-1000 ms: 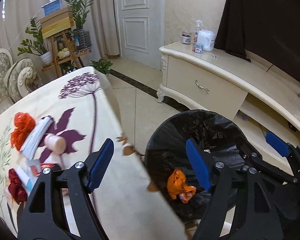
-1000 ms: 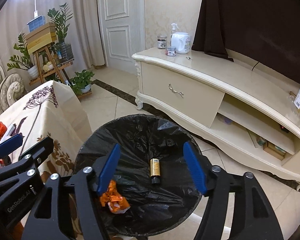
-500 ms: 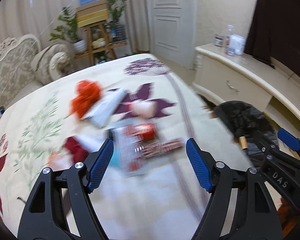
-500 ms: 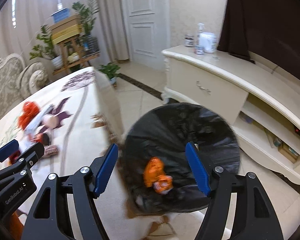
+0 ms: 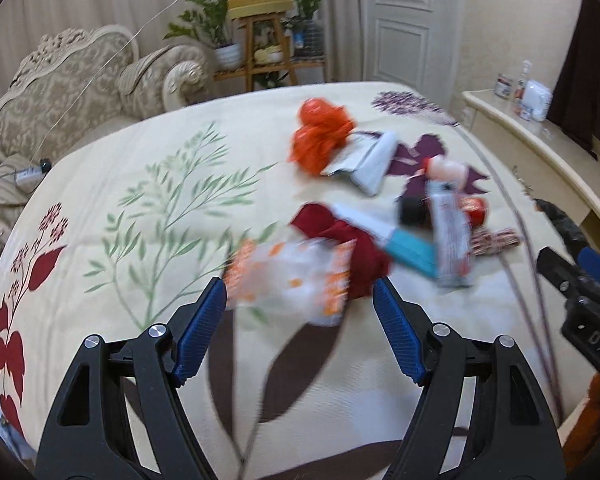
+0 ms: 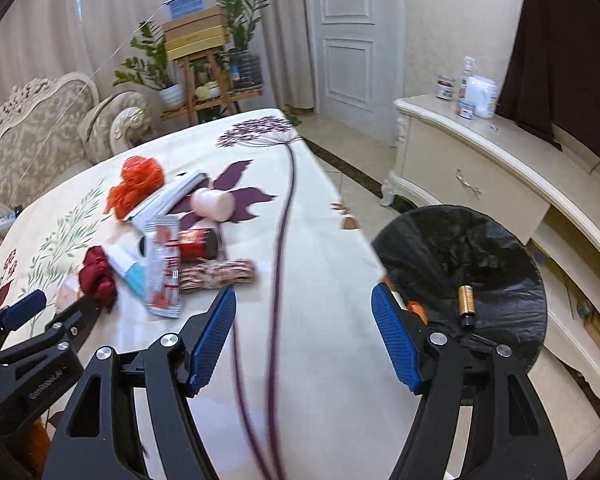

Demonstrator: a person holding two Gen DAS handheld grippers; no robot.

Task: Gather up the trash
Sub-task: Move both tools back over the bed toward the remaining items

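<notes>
- Our left claw (image 5: 298,322) is wide and holds nothing; it hangs just before the white-and-orange wrapper (image 5: 288,276), the nearest piece of the trash on the tabletop (image 5: 140,184).
- Our right claw (image 6: 304,336) is also wide and holds nothing, above the tabletop edge beside the bin (image 6: 460,264).
- The rest of the trash lies in one heap behind the wrapper: a dark red rag (image 5: 352,248), a teal tube (image 5: 404,246), a grey packet (image 5: 448,236), a red can (image 5: 474,208), an orange net (image 5: 320,136) and a cup (image 5: 446,170).
- The bin, lined in black, already has a small bottle (image 6: 465,304) and something orange inside.
- We think the step in hand is to take the wrapper with the left claw.
- To do it well, we should lower the claw until the fingers stand on both sides of the wrapper, then close on its middle.
- The wrapper looks thin and light, so we should press close to the cloth but not pinch the cloth.
- The red rag touches the wrapper at its right end; we should grasp away from it.
</notes>
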